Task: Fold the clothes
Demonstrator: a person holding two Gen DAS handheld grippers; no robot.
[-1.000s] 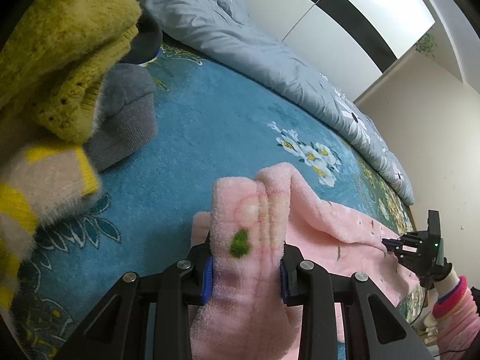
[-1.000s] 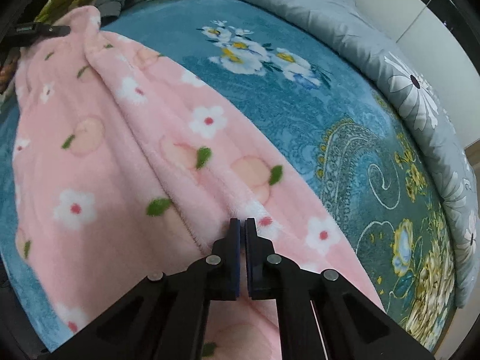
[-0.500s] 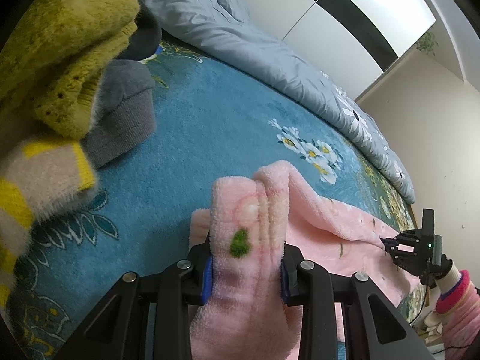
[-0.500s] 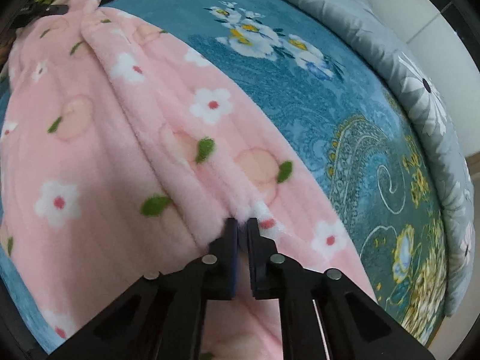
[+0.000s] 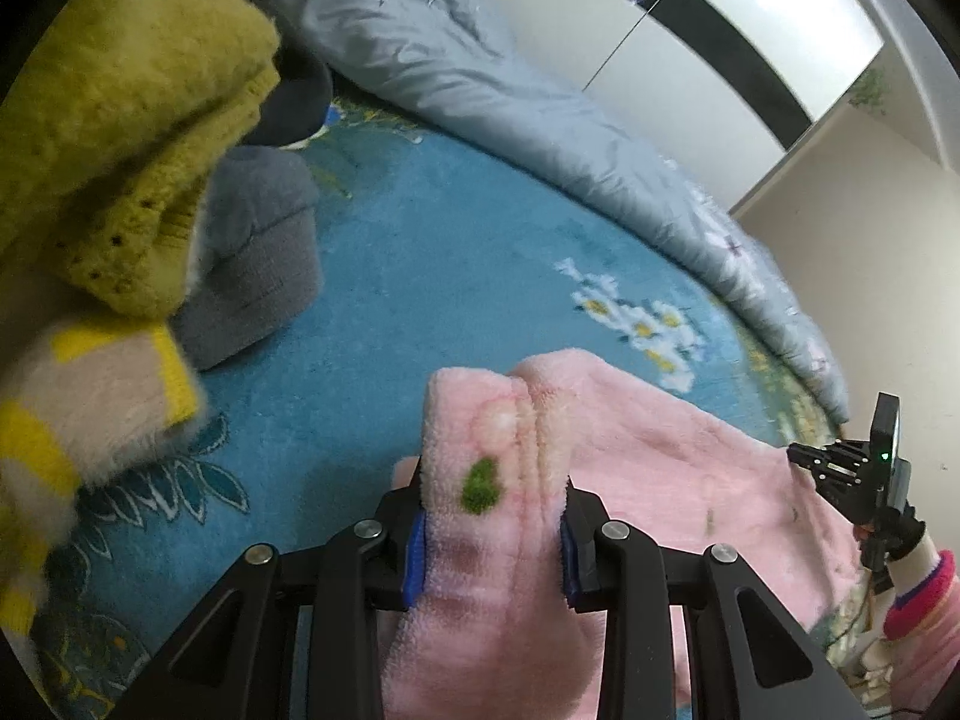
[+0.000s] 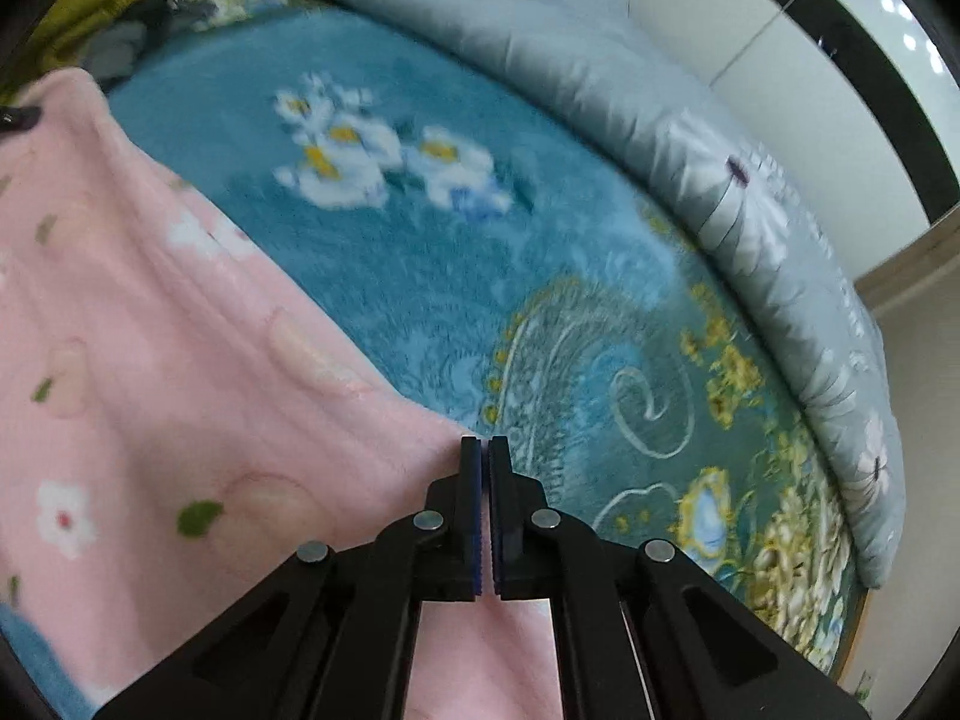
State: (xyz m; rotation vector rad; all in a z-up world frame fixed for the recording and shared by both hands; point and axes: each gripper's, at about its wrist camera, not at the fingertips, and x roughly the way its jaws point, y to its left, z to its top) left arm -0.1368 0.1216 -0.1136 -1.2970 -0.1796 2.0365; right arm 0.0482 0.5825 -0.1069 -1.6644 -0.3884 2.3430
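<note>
A pink fleece garment (image 5: 648, 456) printed with flowers and green leaves lies stretched over the blue floral bedspread (image 5: 432, 276). My left gripper (image 5: 492, 531) is shut on a thick bunched fold of it, pink pile bulging between the blue pads. In the right wrist view the same pink garment (image 6: 180, 396) fills the left side, its creases running to my right gripper (image 6: 485, 450), whose jaws are shut on its far edge. From the left wrist camera the right gripper (image 5: 798, 456) shows at the garment's far right end, with a hand in a pink cuff behind it.
A heap of clothes sits at the left: a yellow-green knit (image 5: 120, 138), a grey knit (image 5: 258, 264) and a beige and yellow striped one (image 5: 78, 408). A rolled grey quilt (image 6: 660, 120) lines the far edge of the bed under white wardrobe doors (image 5: 720, 30).
My right gripper has slid right across the pink garment from a middle fold to its edge over the blue spread, drawing the cloth taut. The left gripper keeps its hold and has barely moved.
</note>
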